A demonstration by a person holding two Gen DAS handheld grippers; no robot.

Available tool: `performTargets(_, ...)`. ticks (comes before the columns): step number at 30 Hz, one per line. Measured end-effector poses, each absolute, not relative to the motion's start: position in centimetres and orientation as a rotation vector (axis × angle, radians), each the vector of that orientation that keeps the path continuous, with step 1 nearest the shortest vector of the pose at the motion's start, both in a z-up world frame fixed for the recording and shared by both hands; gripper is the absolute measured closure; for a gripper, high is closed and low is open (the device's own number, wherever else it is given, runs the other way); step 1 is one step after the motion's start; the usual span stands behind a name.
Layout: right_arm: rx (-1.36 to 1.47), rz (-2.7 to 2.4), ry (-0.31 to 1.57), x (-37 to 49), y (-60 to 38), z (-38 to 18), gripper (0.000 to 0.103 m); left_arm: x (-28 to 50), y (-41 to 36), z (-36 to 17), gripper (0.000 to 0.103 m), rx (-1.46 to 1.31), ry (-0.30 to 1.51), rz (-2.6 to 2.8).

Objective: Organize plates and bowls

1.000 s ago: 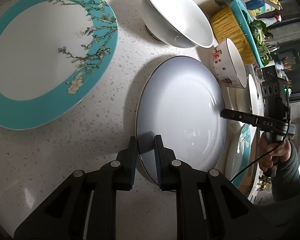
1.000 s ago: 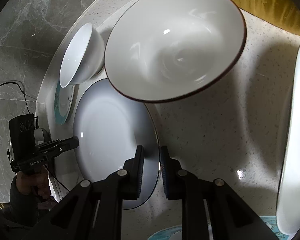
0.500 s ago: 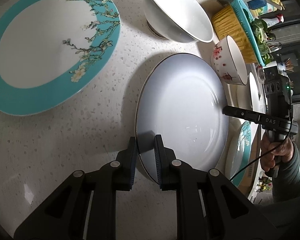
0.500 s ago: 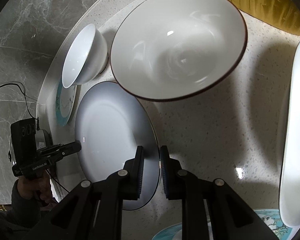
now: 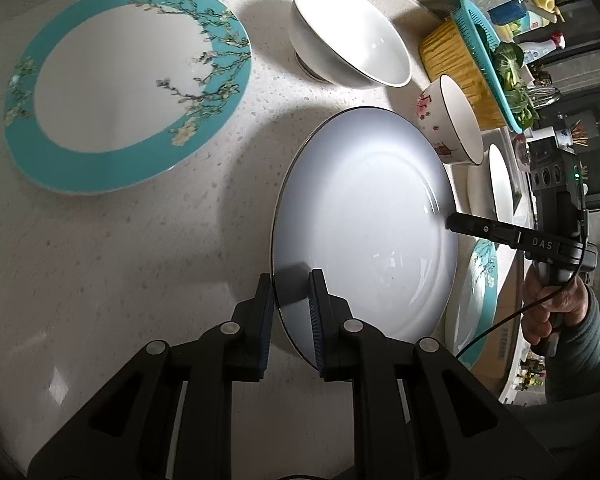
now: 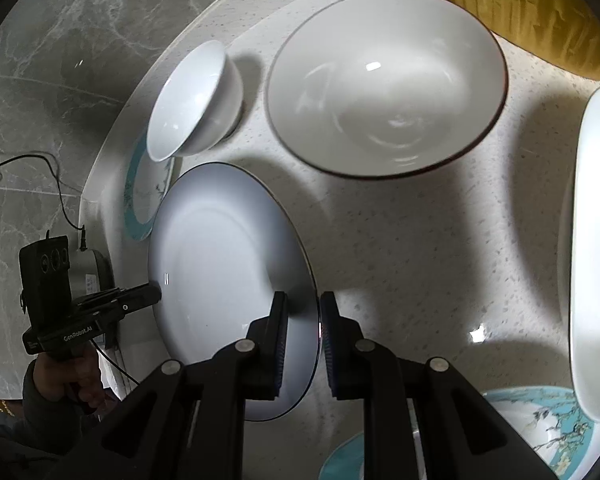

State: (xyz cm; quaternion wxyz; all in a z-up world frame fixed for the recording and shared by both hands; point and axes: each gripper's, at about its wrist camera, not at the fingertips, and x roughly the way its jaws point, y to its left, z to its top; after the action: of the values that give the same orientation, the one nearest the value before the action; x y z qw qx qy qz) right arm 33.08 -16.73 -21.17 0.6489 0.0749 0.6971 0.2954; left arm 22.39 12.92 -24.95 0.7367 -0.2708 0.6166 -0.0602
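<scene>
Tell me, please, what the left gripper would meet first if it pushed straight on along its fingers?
The left gripper already clamps the white plate's rim. Beyond that plate, probably the large white bowl, though depth is unclear.

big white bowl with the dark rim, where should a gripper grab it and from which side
Pinch the rim of the big white bowl, one finger inside and one outside, coming down from above. It stands upright and empty on the speckled counter, with thin, steep walls and a body too wide to span. The side facing the open counter looks clearest.
</scene>
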Motion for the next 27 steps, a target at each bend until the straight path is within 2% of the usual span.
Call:
performTargets(11,0.133,0.738,1.576,30.3,-14.1,-19.7,0.084,16.5,14.4,-23.0,0.088,-0.609,1.332,-0.063)
performTargets(27,0.094,0.771,1.63,23.9,-10.9,-20.9,0.084,7.7,17.3,-24.3,0.087,-0.626,1.345,-0.016)
